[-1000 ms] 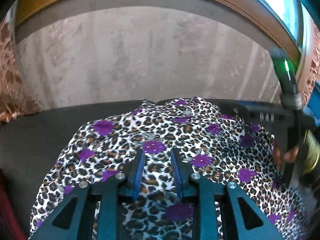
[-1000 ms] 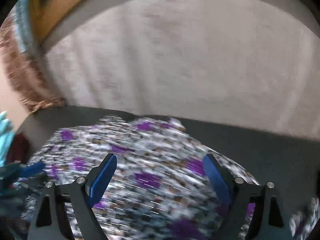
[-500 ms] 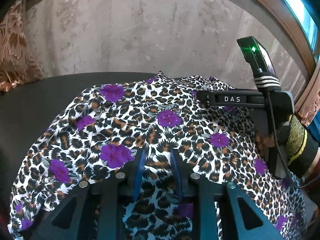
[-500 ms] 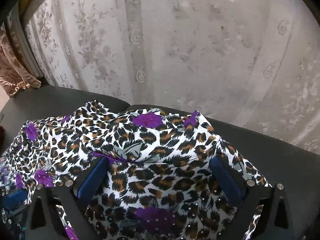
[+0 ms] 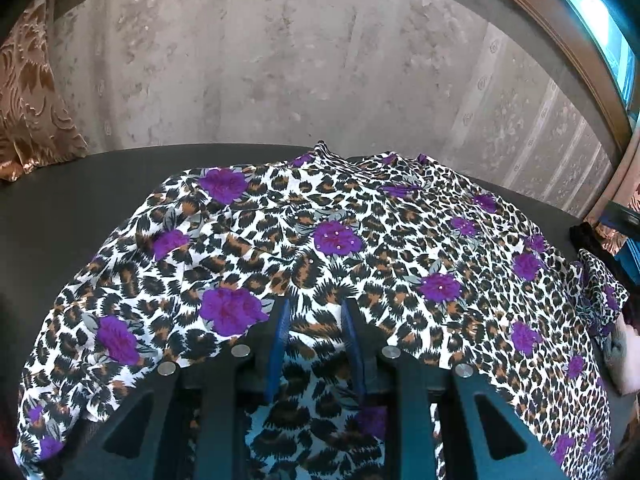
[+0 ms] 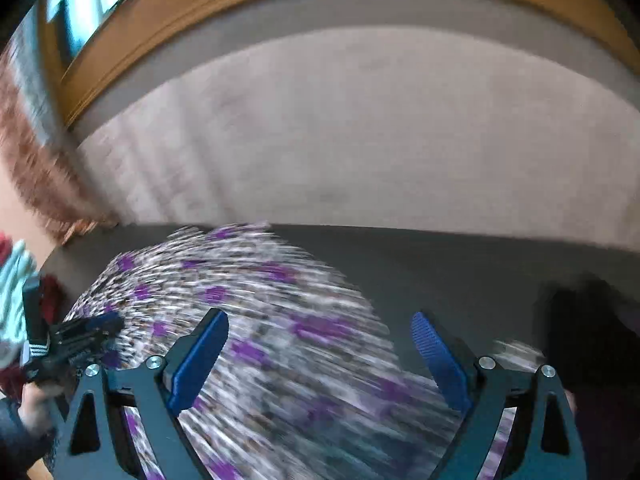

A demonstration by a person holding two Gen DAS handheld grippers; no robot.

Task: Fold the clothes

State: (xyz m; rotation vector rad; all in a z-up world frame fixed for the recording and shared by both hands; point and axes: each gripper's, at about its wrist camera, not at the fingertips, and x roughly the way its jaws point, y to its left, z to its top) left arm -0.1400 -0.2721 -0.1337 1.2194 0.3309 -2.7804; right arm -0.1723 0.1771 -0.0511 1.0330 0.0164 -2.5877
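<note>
- One leopard-print garment [image 5: 340, 240] with purple flowers lies spread on the dark surface [image 5: 80, 208] before a pale curtain [image 5: 280, 72].
- Left gripper [image 5: 316, 312]: blue pads narrowly apart, a fold of the garment between them; whether they pinch it cannot be told.
- Right gripper [image 6: 320, 348]: jaws wide and closing, above the blurred garment, holding nothing.

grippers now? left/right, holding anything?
Left gripper: jaws narrowed with a fold of the leopard-print garment between the pads; looks gripped.
Right gripper: wide, jaws closing, nothing held; blurred garment lies beneath.
</note>
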